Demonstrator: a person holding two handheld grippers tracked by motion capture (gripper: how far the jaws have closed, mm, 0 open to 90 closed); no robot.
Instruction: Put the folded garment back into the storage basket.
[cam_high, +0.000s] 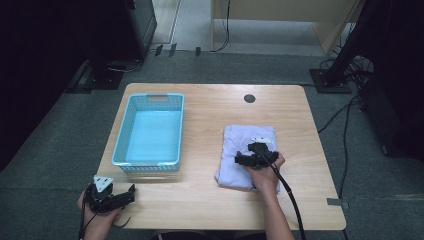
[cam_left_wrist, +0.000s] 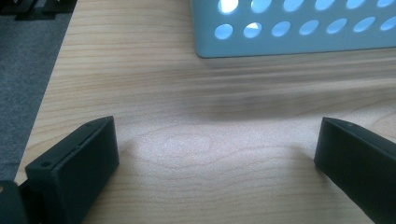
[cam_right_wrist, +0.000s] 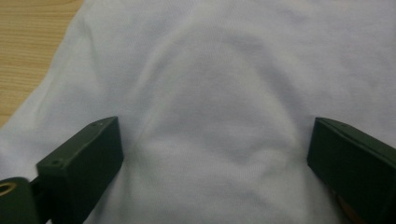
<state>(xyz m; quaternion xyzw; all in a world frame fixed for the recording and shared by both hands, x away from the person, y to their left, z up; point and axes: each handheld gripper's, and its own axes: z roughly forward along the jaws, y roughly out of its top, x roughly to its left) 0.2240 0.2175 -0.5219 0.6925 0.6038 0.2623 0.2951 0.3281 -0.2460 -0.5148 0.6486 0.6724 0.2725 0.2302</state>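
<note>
I sit at a light wooden table (cam_high: 210, 200), holding a black two-jaw gripper in each hand.

My right gripper (cam_high: 245, 159) is over a folded white cloth (cam_high: 240, 137) that lies flat on the right half of the table. My right hand (cam_high: 267, 172) holds the tool above the cloth's near part, with its jaws pointing toward the cloth's left side. In the right gripper view the white cloth (cam_right_wrist: 224, 84) spreads under and between my two jaws, which stand wide apart with nothing pinched between them. The fabric shows soft creases, and a strip of bare wood shows at the upper left corner of that view.

My left gripper (cam_high: 131, 192) is near the table's front left corner, held in my left hand (cam_high: 97, 215). Its jaws are also spread wide, with bare wood between them. It points toward a light blue plastic basket (cam_high: 122, 130) with a perforated wall, which stands on the left half of the table, well apart from the cloth. In the left gripper view the basket's near wall (cam_left_wrist: 289, 42) is just ahead of my open jaws, not touching them.
</note>
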